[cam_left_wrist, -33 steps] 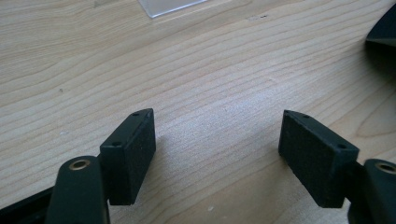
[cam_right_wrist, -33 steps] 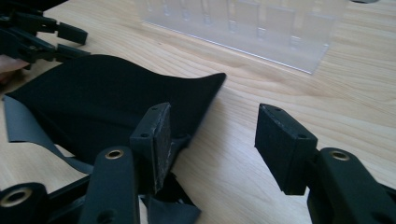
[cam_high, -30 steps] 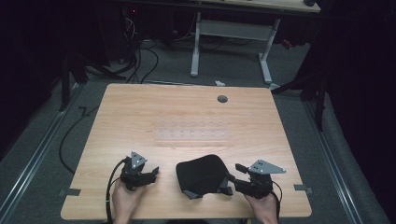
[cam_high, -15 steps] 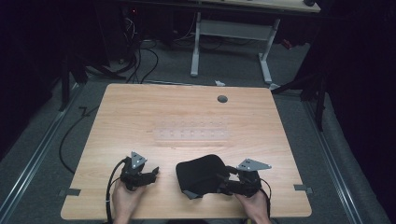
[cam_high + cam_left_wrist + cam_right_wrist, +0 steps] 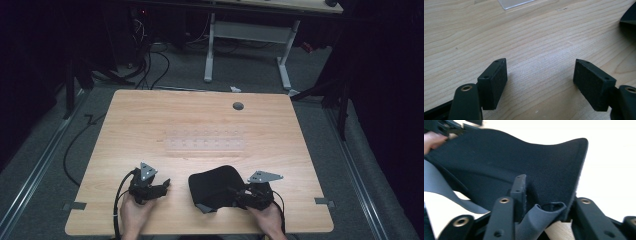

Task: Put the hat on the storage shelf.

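The right tool (image 5: pixel 239 196) sits near the front edge of the surface (image 5: pixel 200 125), its jaws pinched on the near right edge of a black mouse pad (image 5: pixel 215 185). In the right gripper view the right tool (image 5: pixel 544 202) has the pad's (image 5: pixel 519 165) edge bunched and folded between its jaws, so the grey underside curls up there; the rest of the pad rises away from the camera with its far edge lifted. The left tool (image 5: pixel 161 186) rests low on the surface just left of the pad, apart from it. In the left gripper view its jaws stand wide apart with bare wood between them and nothing held; the left tool (image 5: pixel 540 75) points across the grain, and a dark corner of the pad (image 5: pixel 629 15) is cut off at the upper right edge.

The surface is a pale wood-grain top with a round grommet (image 5: pixel 238 106) near its far edge and a clear plastic sheet (image 5: pixel 205 144) lying flat at its middle, faint and hard to make out. Beyond it, grey carpet (image 5: pixel 175 75), loose cables (image 5: pixel 150 60) and the white legs of another desk (image 5: pixel 250 45) stand in a dim room. The person's hands are cut off at the bottom edge.
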`<move>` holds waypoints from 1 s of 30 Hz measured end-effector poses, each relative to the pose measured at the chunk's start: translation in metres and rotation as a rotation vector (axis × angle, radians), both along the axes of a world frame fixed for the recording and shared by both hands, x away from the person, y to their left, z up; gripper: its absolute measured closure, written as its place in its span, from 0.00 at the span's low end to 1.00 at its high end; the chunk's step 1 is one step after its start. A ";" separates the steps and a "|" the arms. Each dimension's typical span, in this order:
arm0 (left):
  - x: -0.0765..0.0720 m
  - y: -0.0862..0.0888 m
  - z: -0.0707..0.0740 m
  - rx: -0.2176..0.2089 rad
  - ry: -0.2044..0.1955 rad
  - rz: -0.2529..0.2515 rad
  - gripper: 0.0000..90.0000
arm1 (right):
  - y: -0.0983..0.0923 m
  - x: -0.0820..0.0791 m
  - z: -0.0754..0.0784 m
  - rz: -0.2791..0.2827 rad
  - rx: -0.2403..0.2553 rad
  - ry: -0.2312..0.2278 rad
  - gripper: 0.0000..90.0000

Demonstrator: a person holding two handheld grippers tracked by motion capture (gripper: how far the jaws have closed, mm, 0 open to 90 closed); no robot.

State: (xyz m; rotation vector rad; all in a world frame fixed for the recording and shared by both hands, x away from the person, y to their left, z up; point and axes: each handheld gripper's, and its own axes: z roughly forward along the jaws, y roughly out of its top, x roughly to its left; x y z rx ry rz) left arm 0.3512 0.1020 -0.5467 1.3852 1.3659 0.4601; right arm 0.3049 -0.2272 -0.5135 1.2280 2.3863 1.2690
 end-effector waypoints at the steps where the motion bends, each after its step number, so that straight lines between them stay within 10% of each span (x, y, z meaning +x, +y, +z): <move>1: 0.000 0.000 0.000 0.000 0.000 0.000 0.31 | -0.001 0.000 0.000 0.003 0.017 0.005 0.76; 30: 0.000 -0.001 0.000 -0.003 0.002 -0.002 0.30 | -0.010 0.007 0.020 0.046 0.136 0.007 0.93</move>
